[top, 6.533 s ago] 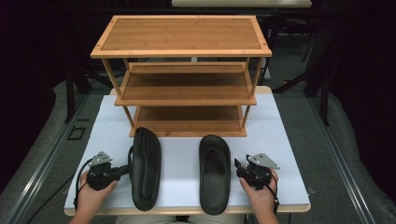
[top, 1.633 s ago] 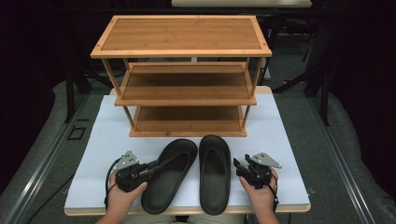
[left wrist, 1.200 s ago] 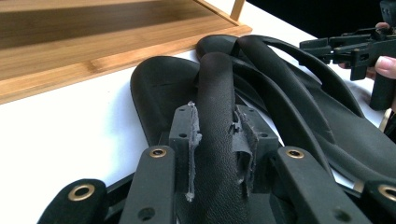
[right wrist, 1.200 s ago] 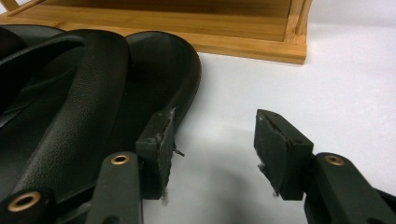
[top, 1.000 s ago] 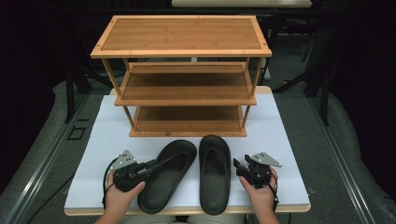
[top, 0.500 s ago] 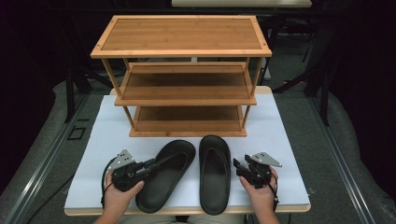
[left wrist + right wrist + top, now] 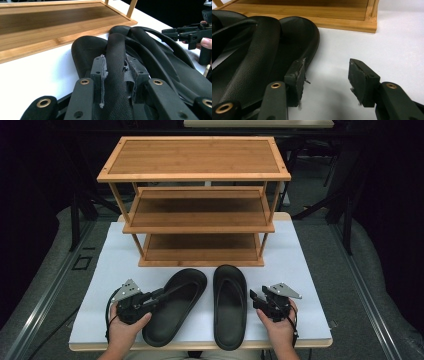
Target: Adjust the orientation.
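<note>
Just in front of the bamboo shoe rack [image 7: 195, 200], on the white desk [image 7: 310, 255], lie two black sandals side by side. Taking the rack as the landmark: the left sandal [image 7: 175, 307] lies slanted, its toe end turned toward the rack's bottom shelf and leaning in toward its mate, its heel end nearest the person. The right sandal [image 7: 230, 305] lies straight, toe pointing at the rack's front edge and stopping just short of it, sole flat on the desk.

The left claw [image 7: 161, 295], held in the person's left hand [image 7: 122, 332], comes in from the left sandal's outer side, farther from the rack than the toe is. In the left gripper view its two jaws stand on either side of the sandal's broad strap [image 7: 116, 75], with the worn pads pressed against both flanks of it, so this claw is pinching the strap. Beyond the strap that view shows the rack's lowest shelf and, farther off to the right, the other claw.

The right claw [image 7: 254, 299] sits in the right hand [image 7: 277, 327], just beside the outer edge of the right sandal and about as far from the rack as the left claw. Its jaws are spread with only bare desk between them; in the right gripper view [image 7: 325, 80] the left-hand jaw stands close against the sandal's rim, though I cannot tell whether it touches.
</note>
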`<state>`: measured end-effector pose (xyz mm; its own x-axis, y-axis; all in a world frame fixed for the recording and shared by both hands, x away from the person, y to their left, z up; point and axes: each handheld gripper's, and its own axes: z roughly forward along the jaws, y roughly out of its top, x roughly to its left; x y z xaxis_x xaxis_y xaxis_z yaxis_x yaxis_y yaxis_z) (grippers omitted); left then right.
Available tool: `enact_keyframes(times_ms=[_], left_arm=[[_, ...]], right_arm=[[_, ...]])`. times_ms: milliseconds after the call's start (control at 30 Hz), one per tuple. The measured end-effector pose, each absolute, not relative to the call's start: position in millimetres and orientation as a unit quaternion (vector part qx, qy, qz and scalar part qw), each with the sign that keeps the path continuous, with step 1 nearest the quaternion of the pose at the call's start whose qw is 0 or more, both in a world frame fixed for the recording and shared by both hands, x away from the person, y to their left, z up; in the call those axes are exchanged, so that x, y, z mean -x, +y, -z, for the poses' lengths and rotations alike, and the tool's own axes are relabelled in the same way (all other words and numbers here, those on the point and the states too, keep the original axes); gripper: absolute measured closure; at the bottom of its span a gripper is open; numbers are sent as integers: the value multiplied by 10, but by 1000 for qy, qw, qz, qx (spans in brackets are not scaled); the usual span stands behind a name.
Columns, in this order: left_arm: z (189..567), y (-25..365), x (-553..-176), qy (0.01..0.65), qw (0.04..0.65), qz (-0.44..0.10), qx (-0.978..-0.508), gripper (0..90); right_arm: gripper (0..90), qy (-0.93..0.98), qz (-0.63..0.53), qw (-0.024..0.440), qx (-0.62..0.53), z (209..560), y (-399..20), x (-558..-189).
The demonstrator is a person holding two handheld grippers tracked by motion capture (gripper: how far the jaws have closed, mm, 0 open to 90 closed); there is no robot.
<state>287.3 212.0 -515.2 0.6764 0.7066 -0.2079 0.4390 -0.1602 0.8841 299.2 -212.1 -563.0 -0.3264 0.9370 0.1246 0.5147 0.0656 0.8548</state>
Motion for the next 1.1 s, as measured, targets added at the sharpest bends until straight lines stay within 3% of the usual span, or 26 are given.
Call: enact_keyframes(times_ms=[1100], left_arm=[[5109,2163,-2870,383,531,-132,-744,699]], right_arm=[[465,691,-433,240,-526,5630,-2119,-2996]])
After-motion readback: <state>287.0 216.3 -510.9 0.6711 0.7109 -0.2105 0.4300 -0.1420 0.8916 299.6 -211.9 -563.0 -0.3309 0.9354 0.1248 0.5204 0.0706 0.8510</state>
